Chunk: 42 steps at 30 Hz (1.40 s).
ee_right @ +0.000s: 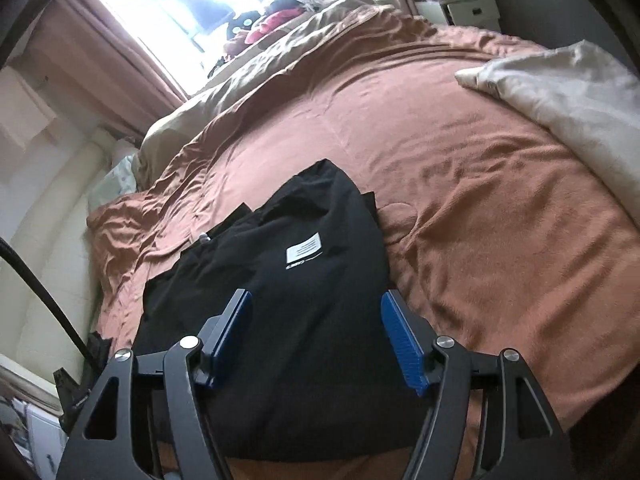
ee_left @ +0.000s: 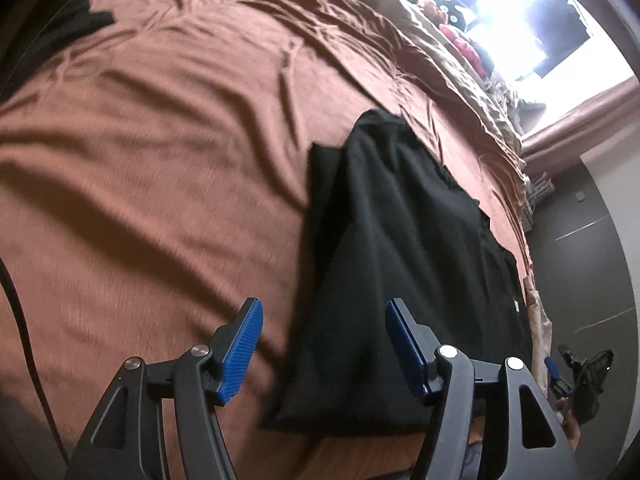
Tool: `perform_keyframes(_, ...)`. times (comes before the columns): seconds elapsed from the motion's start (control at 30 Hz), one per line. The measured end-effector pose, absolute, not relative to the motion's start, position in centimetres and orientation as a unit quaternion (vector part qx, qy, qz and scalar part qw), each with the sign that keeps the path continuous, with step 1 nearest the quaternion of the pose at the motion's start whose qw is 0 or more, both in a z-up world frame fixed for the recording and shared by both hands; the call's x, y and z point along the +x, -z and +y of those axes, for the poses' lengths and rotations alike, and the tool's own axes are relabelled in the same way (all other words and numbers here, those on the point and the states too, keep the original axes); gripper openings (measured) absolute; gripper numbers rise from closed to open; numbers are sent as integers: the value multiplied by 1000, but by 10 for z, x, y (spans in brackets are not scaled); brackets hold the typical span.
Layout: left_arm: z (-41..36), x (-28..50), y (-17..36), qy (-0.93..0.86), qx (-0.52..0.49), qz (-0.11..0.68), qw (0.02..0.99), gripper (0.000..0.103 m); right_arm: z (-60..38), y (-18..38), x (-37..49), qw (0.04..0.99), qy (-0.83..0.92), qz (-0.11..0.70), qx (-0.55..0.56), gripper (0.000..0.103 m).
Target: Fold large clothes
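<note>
Both jaws apart, empty: left gripper (ee_left: 322,350), right gripper (ee_right: 316,340) above black garment (ee_right: 296,280) by bedspread (ee_right: 480,200) edge.

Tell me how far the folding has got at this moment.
Done: the black garment lies as a compact folded bundle on the brown bedspread, its white label facing up. In hand: nothing; the left gripper and right gripper are both open and empty above it. Left: perhaps another dark piece at the bed's far edge; what it is cannot be told.
</note>
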<state>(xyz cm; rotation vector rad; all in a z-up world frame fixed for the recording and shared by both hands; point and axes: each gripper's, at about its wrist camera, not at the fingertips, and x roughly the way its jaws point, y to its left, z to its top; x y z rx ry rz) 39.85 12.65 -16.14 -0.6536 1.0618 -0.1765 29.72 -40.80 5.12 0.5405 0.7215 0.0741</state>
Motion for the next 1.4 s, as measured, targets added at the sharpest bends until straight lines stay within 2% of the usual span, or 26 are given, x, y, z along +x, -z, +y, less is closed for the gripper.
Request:
perform_keyframes(0.2, 132, 373, 183, 91, -350, 495, 790, 65, -369, -63, 287, 902, -47, 374, 213, 65)
perform_keyframes(0.5, 139, 351, 188, 99, -398, 472, 780, 65, -295, -67, 290, 893, -106, 416, 138, 65)
perform_keyframes(0.77, 140, 351, 195, 105, -434, 460, 768, 65, -235, -46, 300, 871, -142, 463, 87, 65)
perform_keyframes(0.83, 136, 354, 196, 109, -433, 460, 767, 65, -226, -38, 302, 865, -140, 475, 74, 60)
perform_keyframes(0.9, 133, 356, 195, 111, -431, 460, 769, 65, -218, -29, 305, 859, -138, 488, 66, 58)
perform_keyframes(0.97, 129, 358, 195, 115, -427, 459, 770, 65, -212, -24, 307, 855, -137, 497, 57, 50)
perform_keyframes(1.03, 125, 358, 196, 121, -429, 461, 767, 55, -203, -15, 312, 851, -136, 506, 45, 49)
perform_keyframes(1.4, 127, 350, 198, 101, -445, 462, 761, 44, -162, 19, 372, 847, -98, 522, -17, 47)
